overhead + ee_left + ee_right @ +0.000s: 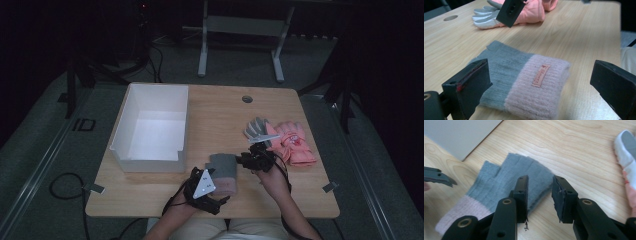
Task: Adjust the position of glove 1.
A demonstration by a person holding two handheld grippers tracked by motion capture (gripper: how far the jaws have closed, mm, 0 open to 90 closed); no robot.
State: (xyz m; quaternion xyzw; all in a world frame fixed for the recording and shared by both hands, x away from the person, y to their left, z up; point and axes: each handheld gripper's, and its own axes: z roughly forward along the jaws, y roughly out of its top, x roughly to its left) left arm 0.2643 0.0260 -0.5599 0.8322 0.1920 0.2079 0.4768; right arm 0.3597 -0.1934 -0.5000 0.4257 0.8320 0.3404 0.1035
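A grey and pale pink knitted fingerless glove [223,172] lies flat near the front edge of the wooden tabletop [220,115], a little right of the middle, between the person's two hands. Its long axis runs from the front edge toward the back: pink ribbed cuff nearest the person, grey finger end pointing away.

The left hand-held gripper [212,197] sits just in front of the cuff, its jaws spread wide and released, holding nothing. In the left gripper view those jaws bracket the glove [524,82] from the cuff end, so the glove lies straight ahead of it.

The right hand-held gripper [246,161] comes in from the glove's right side at the grey end. Its jaws are parted by a narrow gap and also grip nothing; in the right gripper view [540,195] one jaw stands over the grey knit [506,180] while the other stands over bare wood just past its edge. Whether a jaw touches the fabric I cannot tell. The right one looks the nearer to a pinch, I would judge.

The left gripper view shows a small orange label [540,75] sewn on the cuff. The right gripper view shows the short thumb stub and finger notch at the grey end.

A white open-topped rectangular box [131,120] stands toward the left edge, empty. A grey and white glove [256,128] and a pair of pink padded gloves [295,145] lie toward the right edge.
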